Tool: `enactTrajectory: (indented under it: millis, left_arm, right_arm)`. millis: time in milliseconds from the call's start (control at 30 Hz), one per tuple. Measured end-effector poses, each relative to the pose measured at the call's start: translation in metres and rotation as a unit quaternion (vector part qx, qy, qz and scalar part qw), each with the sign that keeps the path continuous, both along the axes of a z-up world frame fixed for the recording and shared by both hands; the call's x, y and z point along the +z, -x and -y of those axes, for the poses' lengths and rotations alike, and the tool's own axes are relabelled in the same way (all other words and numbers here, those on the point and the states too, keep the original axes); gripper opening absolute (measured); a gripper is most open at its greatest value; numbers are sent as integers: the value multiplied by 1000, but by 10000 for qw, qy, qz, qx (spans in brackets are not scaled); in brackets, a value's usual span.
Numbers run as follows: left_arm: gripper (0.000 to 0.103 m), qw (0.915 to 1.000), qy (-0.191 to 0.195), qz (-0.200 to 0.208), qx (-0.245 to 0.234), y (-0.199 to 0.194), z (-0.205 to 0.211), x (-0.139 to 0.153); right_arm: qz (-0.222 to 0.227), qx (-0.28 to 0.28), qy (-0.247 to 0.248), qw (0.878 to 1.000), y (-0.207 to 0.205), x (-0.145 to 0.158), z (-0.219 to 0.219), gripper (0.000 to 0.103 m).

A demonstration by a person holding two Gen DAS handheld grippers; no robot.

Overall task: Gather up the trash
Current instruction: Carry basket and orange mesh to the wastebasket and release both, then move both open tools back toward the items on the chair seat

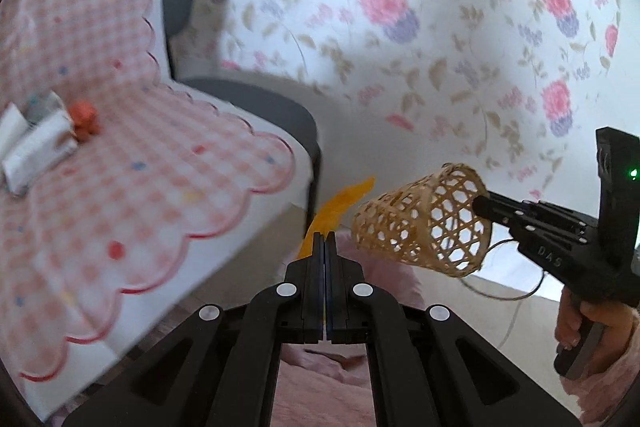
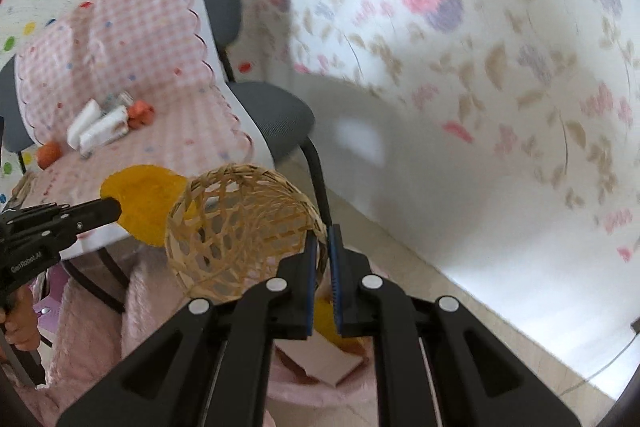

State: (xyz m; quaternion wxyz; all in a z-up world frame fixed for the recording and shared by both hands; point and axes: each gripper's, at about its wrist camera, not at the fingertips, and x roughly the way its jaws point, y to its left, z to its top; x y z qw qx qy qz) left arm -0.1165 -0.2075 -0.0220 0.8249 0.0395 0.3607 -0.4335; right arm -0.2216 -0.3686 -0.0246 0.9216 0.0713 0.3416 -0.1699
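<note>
Now we pinch the orange scrap [image 2: 140, 203] in the left gripper [image 1: 325, 239] and the basket [image 2: 240, 231] rim in the right gripper [image 2: 320, 263], so tilt its mouth toward the scrap, jaws pressed tight.

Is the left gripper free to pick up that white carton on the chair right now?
Probably not yet. The left gripper is shut on a yellow-orange peel-like piece, so its jaws are occupied. The white carton lies uncovered on the chair's pink checked cloth, with nothing blocking the path.
</note>
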Motion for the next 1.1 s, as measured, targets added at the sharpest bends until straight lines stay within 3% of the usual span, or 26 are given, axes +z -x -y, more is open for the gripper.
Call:
enactTrajectory:
  millis: [400, 600, 633, 700, 767, 1100]
  left_arm:
    - [1, 9982, -292, -329, -405, -4, 44, -25]
    - [6, 9965, -483, -468, -495, -8, 57, -37]
    - [11, 9963, -498, -482, -503, -8, 58, -38]
    - [21, 9965, -510, -480, -462, -9, 58, -39]
    - [33, 9969, -490, -467, -410, -10, 56, -38]
    - [33, 9989, -438, -154, -68, -10, 38, -18]
  right_arm:
    - [-291, -79, -375, 9988, 1, -29, 23, 9]
    - [-391, -35, -644, 9972, -7, -41, 32, 10]
    - [-417, -21, -679, 9968, -9, -42, 32, 13]
    - [-411, -3, -720, 9966, -11, -44, 33, 33]
    - [-373, 31, -703, 9968, -11, -42, 33, 43]
    - [-125, 104, -607, 9980, -12, -23, 27, 43]
